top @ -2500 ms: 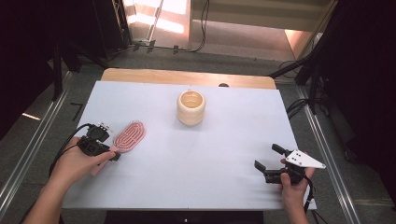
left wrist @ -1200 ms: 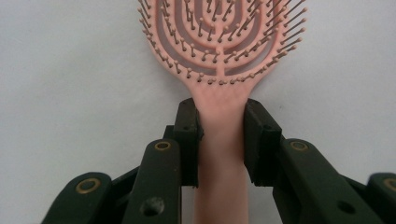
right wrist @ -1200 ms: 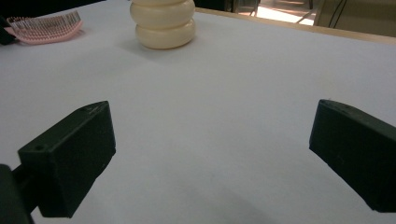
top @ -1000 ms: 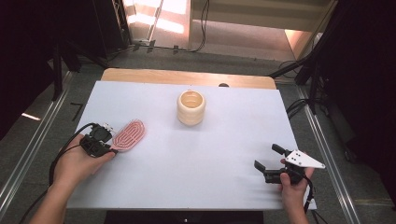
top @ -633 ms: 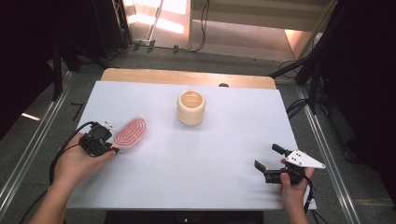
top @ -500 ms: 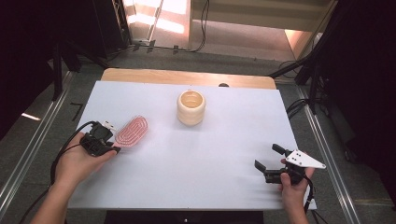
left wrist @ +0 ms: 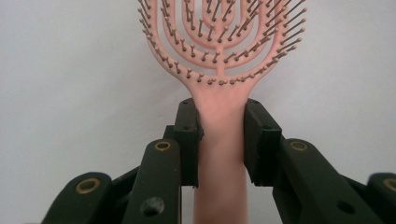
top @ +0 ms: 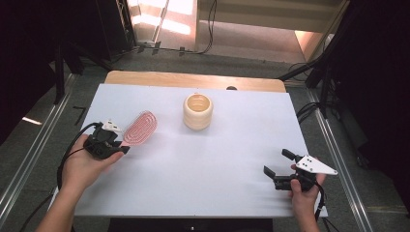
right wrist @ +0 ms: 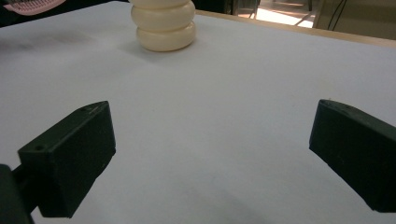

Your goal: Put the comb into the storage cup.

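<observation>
White table (top: 193, 193) spread wide under the high view, a strip of bare wood showing along its far edge and dark floor with cables beyond. Starting at the left: my left tool (top: 110, 140) sits in the hand near the table's left side, and it is clamped on the handle of a pink hairbrush (top: 140, 128). From the left gripper view I get the close look (and it is a clean one): both black jaws press flat against the sides of the handle just below where the head of the hairbrush (left wrist: 219, 70) fans out, bristles facing the camera, tiny ball tips on each. From above, the head of the brush points away from me and a touch to the right. Whether it rests on the surface or hangs just above it, I cannot tell.

Moving across to the middle, toward the far side: a cream ribbed cup (top: 197, 111) stands upright, open mouth up, well apart from the brush. The right gripper view catches the cup (right wrist: 163, 23) too, stacked rounded rings in profile, with a sliver of pink at the top left corner.

Over to the right, near the table's near corner: my right tool (top: 279, 170), grey three-cornered plate on top, jaws spread wide apart with plain white surface between them.
</observation>
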